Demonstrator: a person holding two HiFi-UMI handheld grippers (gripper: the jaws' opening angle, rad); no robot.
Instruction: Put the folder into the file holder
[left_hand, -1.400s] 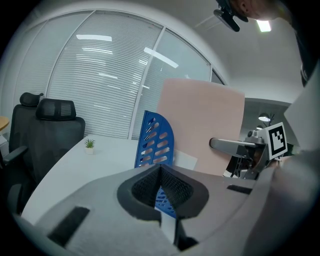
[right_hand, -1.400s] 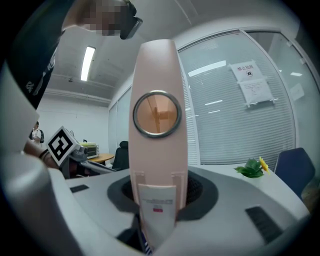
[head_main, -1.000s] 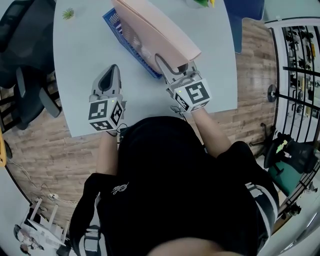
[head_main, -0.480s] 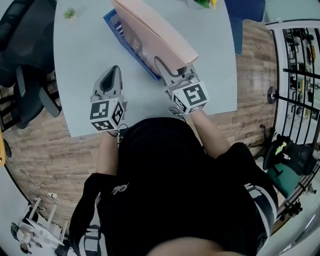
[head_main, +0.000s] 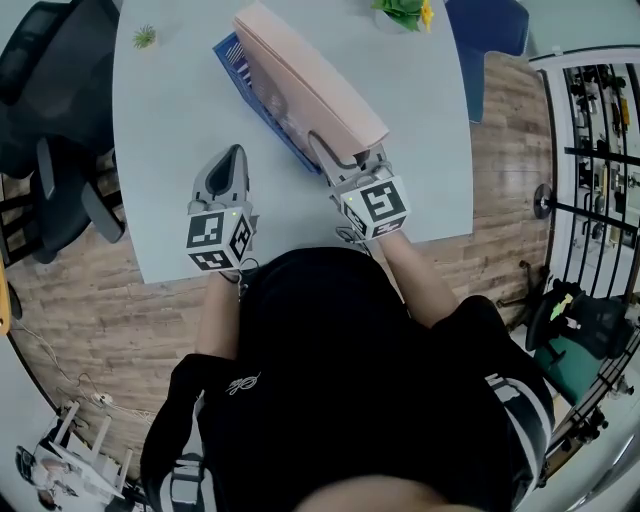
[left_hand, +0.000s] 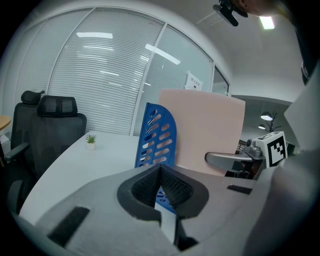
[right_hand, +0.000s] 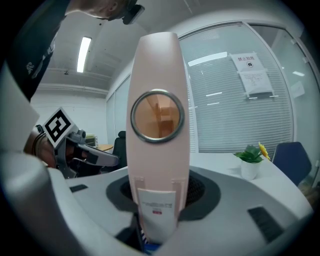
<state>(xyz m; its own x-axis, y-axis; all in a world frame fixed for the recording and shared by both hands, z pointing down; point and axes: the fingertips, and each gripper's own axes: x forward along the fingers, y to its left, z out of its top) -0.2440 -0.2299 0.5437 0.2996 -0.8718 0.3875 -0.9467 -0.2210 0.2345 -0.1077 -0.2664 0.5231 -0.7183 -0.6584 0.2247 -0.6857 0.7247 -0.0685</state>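
Wider than a second earlier, my right gripper's (head_main: 345, 152) jaws were opening round the folder's (head_main: 310, 85) spine — it already stood seated in the file holder (head_main: 236, 55), needing no support — while my left gripper (head_main: 232, 157) was closed, empty.

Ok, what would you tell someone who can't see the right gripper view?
A pink folder stands upright, spine toward the camera, between the right gripper's opening jaws. A little potted plant sits on the white table behind.

Left gripper (left_hand: 161, 173) closed; pink folder (left_hand: 210, 130) upright beside blue file holder (left_hand: 156, 134).
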